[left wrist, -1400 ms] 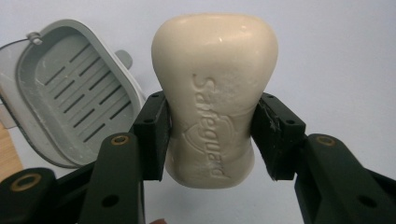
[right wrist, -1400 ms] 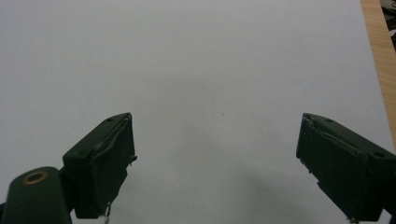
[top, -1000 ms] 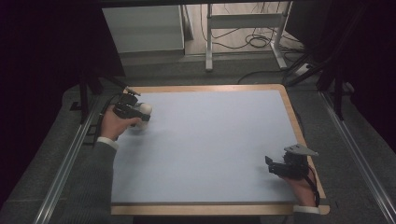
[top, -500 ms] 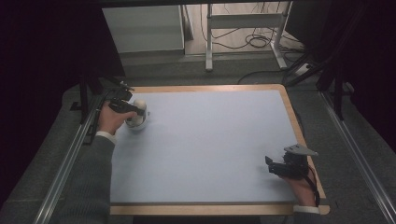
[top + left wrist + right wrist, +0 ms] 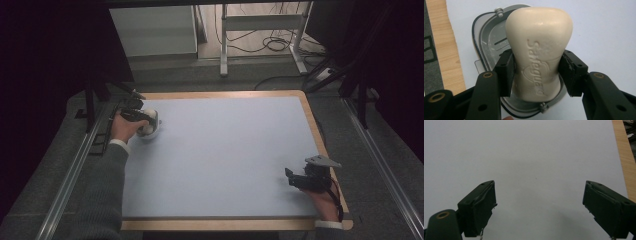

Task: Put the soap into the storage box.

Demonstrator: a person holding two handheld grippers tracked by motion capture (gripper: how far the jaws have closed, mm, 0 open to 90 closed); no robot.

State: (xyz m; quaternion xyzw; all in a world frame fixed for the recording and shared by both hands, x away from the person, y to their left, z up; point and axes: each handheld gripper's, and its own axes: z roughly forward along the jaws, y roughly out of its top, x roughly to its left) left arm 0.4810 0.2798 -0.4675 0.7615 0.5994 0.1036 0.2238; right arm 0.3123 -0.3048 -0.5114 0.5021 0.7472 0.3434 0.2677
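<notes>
A cream soap bar (image 5: 539, 50) stamped "Safeguard" sits between the pads of my left gripper (image 5: 537, 71), which is shut on its narrow waist. Right beneath it lies a grey oval soap dish (image 5: 486, 42) with slots in its floor. From above, the left gripper (image 5: 141, 119) holds the pale soap bar (image 5: 149, 115) low over the soap dish (image 5: 151, 134) at the mat's far left. My right gripper (image 5: 295, 179) rests near the front right corner. Its jaws stand wide open with nothing between them in the right gripper view (image 5: 540, 202).
A light blue mat (image 5: 225, 150) covers the table, framed by a wooden border (image 5: 320, 145). Dark grey floor and metal rails (image 5: 75, 165) run along both sides. Beyond the far edge stand a white cabinet (image 5: 155, 30) and a metal stand (image 5: 260, 25) with cables.
My left hand has carried the soap bar a little to the left and down, onto the soap dish. The right gripper has stayed where it was.
</notes>
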